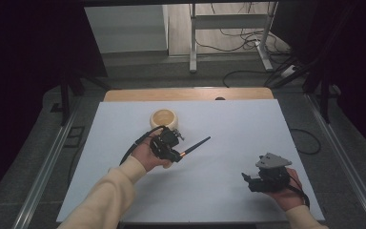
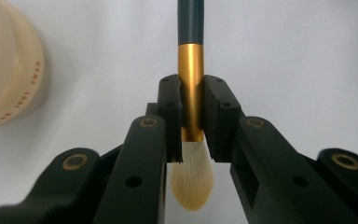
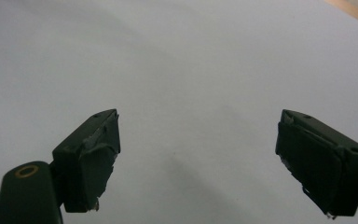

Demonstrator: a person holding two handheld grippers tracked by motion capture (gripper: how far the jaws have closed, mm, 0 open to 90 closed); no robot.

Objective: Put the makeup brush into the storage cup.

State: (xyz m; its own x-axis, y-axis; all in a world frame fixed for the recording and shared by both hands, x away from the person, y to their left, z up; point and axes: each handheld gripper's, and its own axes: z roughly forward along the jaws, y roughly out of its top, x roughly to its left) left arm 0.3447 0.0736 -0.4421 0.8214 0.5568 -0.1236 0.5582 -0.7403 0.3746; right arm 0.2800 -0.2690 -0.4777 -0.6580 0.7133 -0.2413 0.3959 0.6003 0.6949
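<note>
We are clamping the left gripper [image 2: 192,116] on the brush's [image 1: 193,146] gold ferrule, keeping its handle steady above the tabletop [image 1: 233,129] beside the bowl [image 1: 164,119], while the right gripper [image 3: 198,158] is idling, jaws apart.

My makeup brush [image 2: 190,88] has a glossy gold metal ferrule, a smooth dark handle and soft pale bristles. My grippers' black plastic looks matt. The table [image 1: 228,129] is matt white; the cup [image 1: 164,119] is smooth cream.

Wide-apart claw [image 3: 198,161] over white tbl [image 3: 191,60]
</note>
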